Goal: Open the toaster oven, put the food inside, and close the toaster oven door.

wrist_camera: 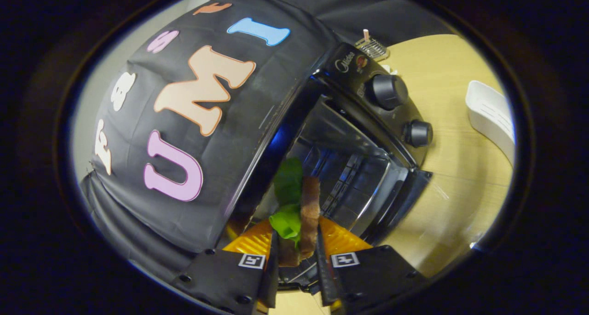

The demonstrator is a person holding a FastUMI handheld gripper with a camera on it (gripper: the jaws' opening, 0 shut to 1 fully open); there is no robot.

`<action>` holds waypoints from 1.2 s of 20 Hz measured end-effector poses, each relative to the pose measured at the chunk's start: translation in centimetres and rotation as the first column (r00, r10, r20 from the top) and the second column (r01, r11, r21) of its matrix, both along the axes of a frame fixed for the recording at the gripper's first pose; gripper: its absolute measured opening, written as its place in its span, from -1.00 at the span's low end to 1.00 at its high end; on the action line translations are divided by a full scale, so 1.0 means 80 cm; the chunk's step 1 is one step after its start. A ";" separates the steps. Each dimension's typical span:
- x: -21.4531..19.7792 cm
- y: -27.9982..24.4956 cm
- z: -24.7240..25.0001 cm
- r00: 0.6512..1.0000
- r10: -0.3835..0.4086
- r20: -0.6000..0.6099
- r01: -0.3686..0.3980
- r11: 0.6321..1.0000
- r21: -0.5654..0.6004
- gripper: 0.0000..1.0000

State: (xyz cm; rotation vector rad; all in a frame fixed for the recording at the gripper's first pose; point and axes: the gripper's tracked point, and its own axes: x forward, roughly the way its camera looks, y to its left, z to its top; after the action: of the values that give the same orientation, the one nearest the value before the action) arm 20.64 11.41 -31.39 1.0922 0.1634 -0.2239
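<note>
My gripper (297, 234) is shut on a piece of food (309, 209), a brown slice with green leaves (287, 188) sticking out beside it, held edge-on between both fingers. Just ahead stands the black toaster oven (349, 71) with two round knobs (389, 91) on its control panel. Its door (405, 200) hangs open, and the shiny inside with the wire rack (343, 181) lies right beyond the food. The whole view is rolled strongly to one side.
The oven rests on a light wooden table (460, 181). A white tray (492, 115) lies on the table past the knobs. A small metal rack (372, 47) stands behind the oven. The black cloth wall (184, 122) rises close beside the oven.
</note>
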 end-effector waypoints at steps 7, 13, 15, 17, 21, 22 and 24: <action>-0.006 -0.040 -0.019 0.990 -0.093 -0.104 0.073 0.980 -0.184 0.40; -0.051 -0.066 -0.015 0.960 -0.151 -0.236 0.015 0.869 -0.495 0.99; -0.067 -0.064 -0.009 0.954 -0.142 -0.264 -0.028 0.834 -0.551 0.99; -0.086 -0.060 -0.009 0.943 -0.118 -0.312 -0.093 0.804 -0.587 0.99; -0.139 -0.047 -0.018 0.881 -0.059 -0.470 -0.298 0.701 -0.648 1.00; -0.153 -0.040 -0.020 0.863 -0.038 -0.503 -0.348 0.678 -0.648 1.00; -0.181 -0.024 -0.029 0.831 0.010 -0.556 -0.435 0.635 -0.639 1.00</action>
State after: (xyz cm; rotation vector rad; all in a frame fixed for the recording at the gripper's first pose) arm 6.13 9.52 -33.71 0.1345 0.6353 -0.3062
